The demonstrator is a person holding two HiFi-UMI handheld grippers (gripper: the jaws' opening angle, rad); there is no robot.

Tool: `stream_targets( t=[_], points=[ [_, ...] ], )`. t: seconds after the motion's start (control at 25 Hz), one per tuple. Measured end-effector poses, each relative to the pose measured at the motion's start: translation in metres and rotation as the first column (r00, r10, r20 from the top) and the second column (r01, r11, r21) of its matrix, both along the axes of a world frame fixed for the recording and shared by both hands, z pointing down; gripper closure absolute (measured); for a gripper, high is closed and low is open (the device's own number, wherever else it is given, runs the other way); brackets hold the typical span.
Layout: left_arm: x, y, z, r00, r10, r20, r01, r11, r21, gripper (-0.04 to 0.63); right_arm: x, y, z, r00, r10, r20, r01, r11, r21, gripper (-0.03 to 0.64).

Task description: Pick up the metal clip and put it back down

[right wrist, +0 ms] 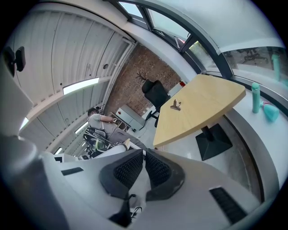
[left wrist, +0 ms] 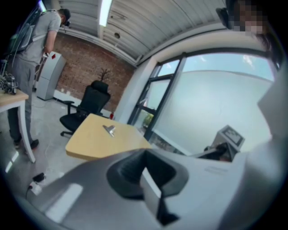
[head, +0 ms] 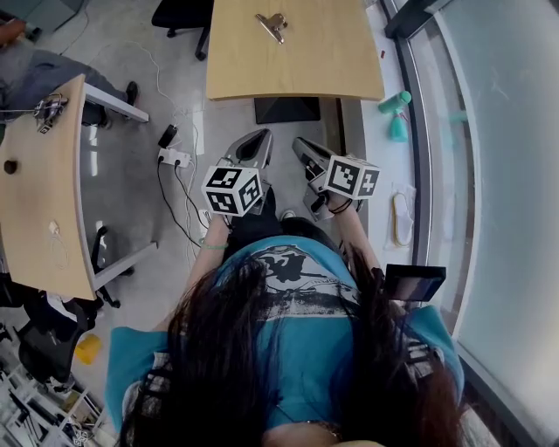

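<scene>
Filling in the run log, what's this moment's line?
stage: before pickup | left gripper: shut, empty | right gripper: shut, empty | metal clip: on table, untouched

Long dark hair (head: 218, 367) falls over a teal T-shirt (head: 301, 340) with a black-and-white print. A thin wristband (head: 212, 245) looks green, though it is small. The grey left gripper (head: 258, 136) and right gripper (head: 300, 143) each carry a marker cube (head: 232, 189) and dark ribbed pads (right wrist: 157, 170).

No text or label can be read.
</scene>
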State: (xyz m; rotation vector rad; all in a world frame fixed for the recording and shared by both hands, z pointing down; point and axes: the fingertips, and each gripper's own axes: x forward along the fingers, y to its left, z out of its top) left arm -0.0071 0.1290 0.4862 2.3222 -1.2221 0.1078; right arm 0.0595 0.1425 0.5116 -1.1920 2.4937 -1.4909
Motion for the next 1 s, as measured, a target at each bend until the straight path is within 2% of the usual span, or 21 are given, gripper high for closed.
stream_targets(
  t=[0.4, 0.84, 1.0],
  points=[
    [0.034, 0.107, 0.013, 0.997, -0.004, 0.076, 0.007, 0.999, -0.038, 0.592, 0.024, 0.092, 0.01, 0.998, -0.039, 0.051, 0.04, 0.999, -0.014, 0.586],
    [0.015, 0.139, 0.003, 0.996, -0.024, 0.085, 0.025, 1.0, -0.008, 0.594, 0.008, 0.128, 0.007, 0.998, -0.043, 0.046, 0.043, 0.999, -0.001, 0.586],
    [-0.01, 0.155, -0.004, 0.997, -0.01, 0.072, 0.01, 1.0, 0.003, 0.592, -0.014, 0.145, -0.003, 0.999, -0.024, 0.033, 0.023, 1.0, 0.011, 0.586]
  ],
)
